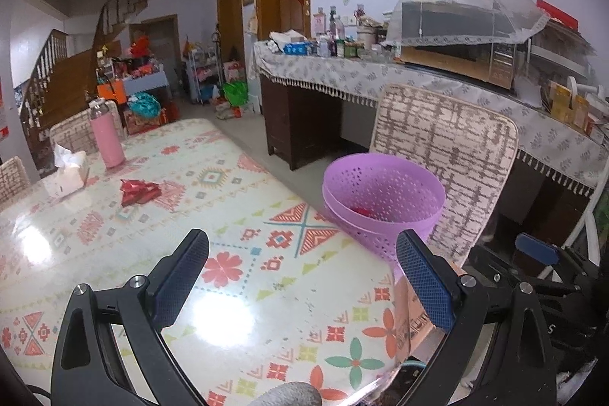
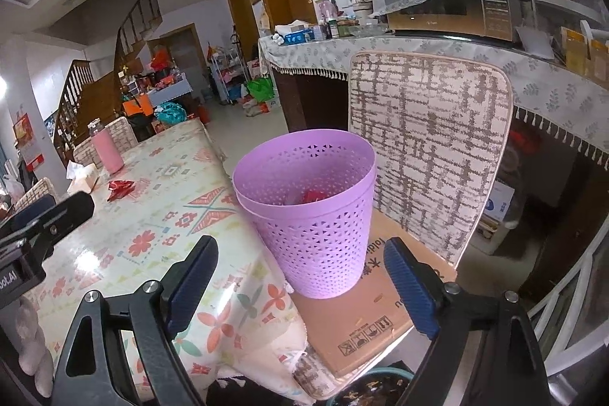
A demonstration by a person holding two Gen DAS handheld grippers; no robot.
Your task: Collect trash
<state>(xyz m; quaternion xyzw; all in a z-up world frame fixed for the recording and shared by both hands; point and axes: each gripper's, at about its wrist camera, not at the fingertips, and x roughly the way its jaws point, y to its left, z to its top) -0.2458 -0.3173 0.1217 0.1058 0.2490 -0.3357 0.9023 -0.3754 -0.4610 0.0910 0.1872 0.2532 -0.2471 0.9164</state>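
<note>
A purple perforated waste basket [image 2: 310, 212] stands on a cardboard box [image 2: 365, 303] on a chair beside the table; it also shows in the left wrist view [image 1: 382, 200]. Something red lies inside it [image 2: 314, 196]. A crumpled red wrapper [image 1: 137, 192] lies on the patterned tablecloth far ahead; it also shows in the right wrist view [image 2: 120, 188]. My left gripper [image 1: 302, 276] is open and empty above the table. My right gripper [image 2: 300, 280] is open and empty in front of the basket.
A pink bottle [image 1: 106, 136] and a tissue pack [image 1: 66, 172] stand at the table's far end. A padded chair back [image 2: 430, 147] rises behind the basket. A sideboard with a microwave [image 1: 456, 48] lines the right wall.
</note>
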